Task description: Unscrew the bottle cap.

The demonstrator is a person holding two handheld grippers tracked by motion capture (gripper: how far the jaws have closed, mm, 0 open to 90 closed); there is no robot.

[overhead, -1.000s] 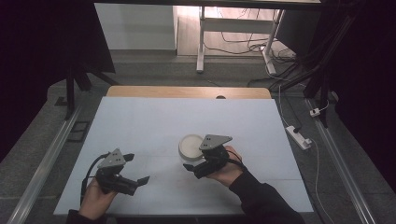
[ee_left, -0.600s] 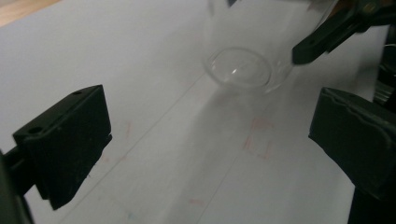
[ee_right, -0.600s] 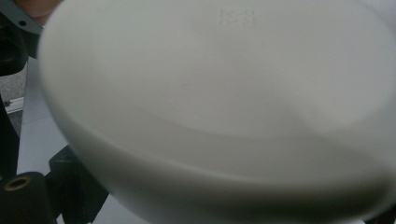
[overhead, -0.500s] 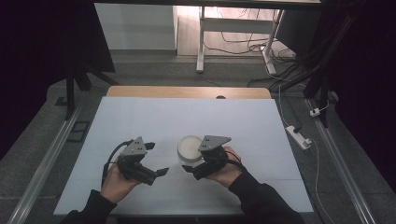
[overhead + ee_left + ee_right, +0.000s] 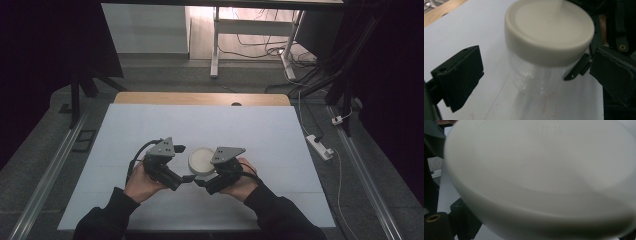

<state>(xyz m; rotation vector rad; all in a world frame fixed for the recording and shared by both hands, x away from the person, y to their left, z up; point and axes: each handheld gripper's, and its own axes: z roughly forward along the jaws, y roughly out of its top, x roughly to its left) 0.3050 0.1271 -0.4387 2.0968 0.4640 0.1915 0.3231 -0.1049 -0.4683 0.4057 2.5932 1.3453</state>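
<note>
A clear jar [image 5: 201,167] with a broad white lid [image 5: 202,158] is seen standing upright on the white table [image 5: 280,145], near the person's edge and between the two hands. Its long axis is held vertical; the transparent body [image 5: 536,80] is seen below the lid [image 5: 550,31] in the left gripper view.

The right hand-held gripper [image 5: 202,181] is placed against the jar's near right side, and one of its black jaws is seen at the jar's wall in the left gripper view. It appears to be closed on the jar's body below the lid, though the contact on the far side is hidden. In the right gripper view the lid [image 5: 541,177] is seen very close and blurred.

The left hand-held gripper [image 5: 184,165] is held just left of the jar, its jaws spread wide. In its own view the jar is framed between the two jaws, a clear gap being left on the one side; contact with the jar is not shown.

The coming move is judged to turn on this: the jar lies straight ahead of the left hand-held gripper, between its open jaws, with the lid above jaw height. To take the lid, the left hand-held gripper would have to be raised and closed across the rim while the body is steadied by the right.
</note>
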